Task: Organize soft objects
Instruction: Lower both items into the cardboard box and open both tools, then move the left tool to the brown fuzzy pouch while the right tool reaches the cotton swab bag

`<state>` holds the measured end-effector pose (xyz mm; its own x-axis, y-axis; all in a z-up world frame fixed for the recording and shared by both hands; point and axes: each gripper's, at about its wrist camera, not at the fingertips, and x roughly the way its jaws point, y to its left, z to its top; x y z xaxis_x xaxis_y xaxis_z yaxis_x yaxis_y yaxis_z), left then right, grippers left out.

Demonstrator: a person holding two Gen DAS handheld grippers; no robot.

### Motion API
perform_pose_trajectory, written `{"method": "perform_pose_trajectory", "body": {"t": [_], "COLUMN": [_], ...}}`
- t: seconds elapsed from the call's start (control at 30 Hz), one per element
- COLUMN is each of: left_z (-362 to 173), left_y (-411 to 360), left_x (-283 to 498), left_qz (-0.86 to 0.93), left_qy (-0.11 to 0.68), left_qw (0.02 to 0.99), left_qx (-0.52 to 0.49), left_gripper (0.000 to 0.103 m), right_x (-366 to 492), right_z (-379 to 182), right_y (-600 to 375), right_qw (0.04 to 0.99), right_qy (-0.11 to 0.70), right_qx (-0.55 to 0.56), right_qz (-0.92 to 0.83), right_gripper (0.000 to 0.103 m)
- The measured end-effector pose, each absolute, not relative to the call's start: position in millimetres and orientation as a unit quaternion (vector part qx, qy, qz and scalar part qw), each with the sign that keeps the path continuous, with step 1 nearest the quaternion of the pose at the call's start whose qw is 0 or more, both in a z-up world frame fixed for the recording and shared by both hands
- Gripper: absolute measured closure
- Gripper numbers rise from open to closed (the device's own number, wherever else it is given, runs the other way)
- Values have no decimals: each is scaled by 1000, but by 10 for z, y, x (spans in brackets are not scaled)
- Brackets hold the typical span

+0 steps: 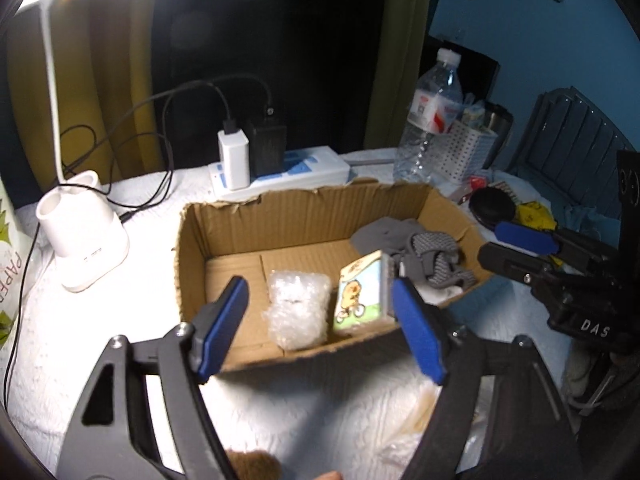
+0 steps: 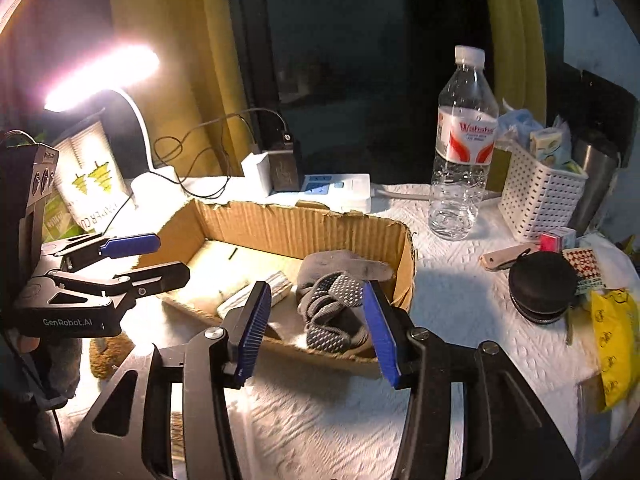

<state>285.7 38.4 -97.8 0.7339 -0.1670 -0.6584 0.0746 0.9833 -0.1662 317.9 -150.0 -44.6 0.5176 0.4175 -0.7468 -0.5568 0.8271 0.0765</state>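
Note:
An open cardboard box [image 1: 280,216] [image 2: 304,224] sits on the white cloth. Inside lie a bubble-wrap pouch [image 1: 298,312], a cartoon-printed tissue pack [image 1: 360,292] leaning upright, and grey dotted socks [image 1: 432,252] [image 2: 332,312] at the right end. My left gripper [image 1: 320,324] is open and empty, just in front of the box's near wall. My right gripper [image 2: 316,332] is open and empty, its tips over the near wall by the socks. Each gripper shows in the other's view, the right one [image 1: 520,248] and the left one [image 2: 156,256].
A power strip with chargers [image 1: 276,164], a water bottle [image 2: 462,148], a white perforated basket [image 2: 540,196], a black round case [image 2: 542,284], a yellow bag [image 2: 616,340], a white lamp base [image 1: 84,236] and a brown fuzzy object [image 2: 110,354] surround the box.

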Motion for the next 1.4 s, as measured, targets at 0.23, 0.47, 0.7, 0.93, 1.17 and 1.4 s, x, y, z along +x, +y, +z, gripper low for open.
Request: {"method": "perform_pose_trajectory", "body": {"t": [0.23,0.47,0.7,0.93,1.17,1.4], "left_z": [-829,-746,-831,-992,-1152,-1344], "left_y": [362,383,443,550,697,817], "left_x": [2564,2288,2053,1847,1653,1545], "left_qz": [-75,-78,-72,-63,-44,-20], "left_qy": [337,316,316,324,332,352], "left_qw": [936,943,943,940,937,930], "left_qx": [-64,-67,-75,-89,-101,-105], "left_gripper": [27,27,27,26,26,10], "right_x": [2938,2721,2512,2333,2181,2117], "right_z": [-264,-160,-210,-358,-558,-740], "right_y": [-1466,-1408,-1343,-1263,-1166,-1128], "right_qw": [871,871,864,854,842,835], "right_qy": [391,384,393,409,426,439], "right_qx": [-94,-97,-101,-108,-118,-119], "right_qz": [284,291,297,302,310,310], "right_gripper": [53,53,47,44,29,22]}}
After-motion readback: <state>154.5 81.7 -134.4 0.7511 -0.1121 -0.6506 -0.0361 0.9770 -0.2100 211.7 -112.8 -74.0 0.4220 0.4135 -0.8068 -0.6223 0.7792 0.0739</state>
